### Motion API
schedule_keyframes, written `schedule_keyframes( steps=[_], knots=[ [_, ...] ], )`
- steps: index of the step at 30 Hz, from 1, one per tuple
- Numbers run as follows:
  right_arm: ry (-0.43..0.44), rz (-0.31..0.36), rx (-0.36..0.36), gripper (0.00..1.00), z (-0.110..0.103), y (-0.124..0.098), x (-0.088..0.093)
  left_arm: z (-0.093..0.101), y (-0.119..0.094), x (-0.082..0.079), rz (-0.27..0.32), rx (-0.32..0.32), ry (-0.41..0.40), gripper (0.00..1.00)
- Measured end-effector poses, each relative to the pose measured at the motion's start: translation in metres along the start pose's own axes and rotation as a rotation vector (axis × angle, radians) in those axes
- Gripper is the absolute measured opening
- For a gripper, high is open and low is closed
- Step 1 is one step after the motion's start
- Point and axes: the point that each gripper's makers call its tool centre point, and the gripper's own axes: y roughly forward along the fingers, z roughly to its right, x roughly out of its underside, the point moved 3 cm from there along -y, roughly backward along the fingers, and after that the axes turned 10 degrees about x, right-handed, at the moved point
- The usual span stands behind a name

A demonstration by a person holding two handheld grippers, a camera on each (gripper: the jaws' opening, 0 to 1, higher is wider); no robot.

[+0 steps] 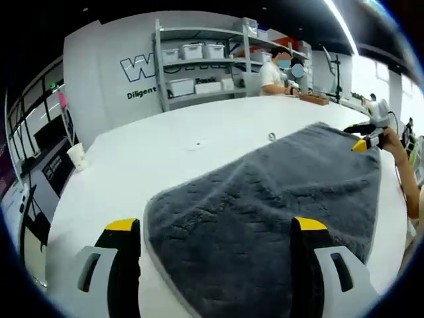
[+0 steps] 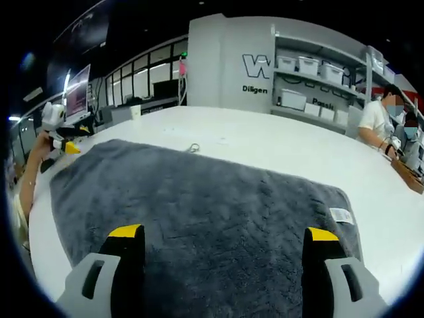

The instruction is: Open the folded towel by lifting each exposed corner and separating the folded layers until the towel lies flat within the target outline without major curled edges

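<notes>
in the left gripper view, the left tongs (image 1: pixel 216 228) rise from the bottom with their jaws wide apart, holding nothing, the yellow-tipped fingers (image 1: pixel 122 226) standing either side of the near corner of the grey towel (image 1: pixel 265 192). the towel lies spread on the white surface (image 1: pixel 172 142), running away to the right, with a pale edging along its border. at its far right corner the right tongs (image 1: pixel 363 136) come in from the right, gripped by a hand (image 1: pixel 392 140) whose forearm reaches in from the edge of the picture; whether those jaws are apart or closed there i cannot tell. a paper cup (image 1: pixel 77 156) stands at the far left edge of the surface, shelves with white boxes (image 1: pixel 199 63) line the back wall, and a person (image 1: pixel 271 74) stands beyond them. in the right gripper view, the left tongs (image 2: pixel 66 142) show at the far left, held in a hand (image 2: pixel 41 151) just at the towel's (image 2: pixel 199 205) far left corner. the right tongs (image 2: pixel 225 233) stand wide open over the near edge, holding nothing. a white label (image 2: pixel 342 214) sits on the towel near its right edge, and a small metal thing (image 2: pixel 193 148) lies on the surface (image 2: pixel 278 149) just past the far edge.
</notes>
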Motion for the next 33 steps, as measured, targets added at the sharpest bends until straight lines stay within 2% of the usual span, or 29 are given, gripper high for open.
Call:
schedule_keyframes(
  steps=[3, 6, 10, 13, 16, 18, 20, 23, 27, 33],
  knots=[
    [0.01, -0.001, -0.004, 0.99, 0.0, 0.0, 0.001, -0.011, -0.002, -0.012, 0.038, -0.014, -0.025, 0.89],
    [0.019, -0.002, -0.011, 0.99, 0.0, 0.0, 0.003, -0.026, 0.0, -0.026, 0.089, -0.034, -0.04, 0.82],
    [0.022, -0.004, -0.017, 0.99, 0.0, 0.001, 0.003, -0.047, 0.009, -0.032, 0.082, -0.057, -0.049, 0.77],
    [0.024, 0.004, -0.022, 0.99, 0.0, 0.0, 0.002, -0.059, 0.02, -0.032, 0.066, -0.06, -0.058, 0.74],
    [0.026, 0.007, -0.024, 0.99, 0.0, 0.0, 0.001, -0.066, 0.031, -0.033, 0.069, -0.046, -0.069, 0.66],
    [0.026, 0.007, -0.025, 0.99, 0.0, 0.0, 0.001, -0.071, 0.044, -0.03, 0.052, -0.039, -0.079, 0.6],
    [0.025, 0.007, -0.027, 0.99, 0.0, -0.001, 0.001, -0.074, 0.049, -0.023, 0.0, -0.03, -0.063, 0.57],
    [0.026, 0.01, -0.028, 0.99, 0.0, -0.001, 0.001, -0.079, 0.055, -0.021, -0.009, -0.032, -0.068, 0.56],
    [0.028, -0.003, -0.025, 0.99, 0.001, 0.003, 0.004, -0.095, 0.066, -0.02, -0.004, -0.038, -0.084, 0.4],
    [0.025, -0.01, -0.024, 0.99, 0.002, 0.005, 0.005, -0.093, 0.074, -0.011, -0.025, 0.015, -0.089, 0.3]
  ],
)
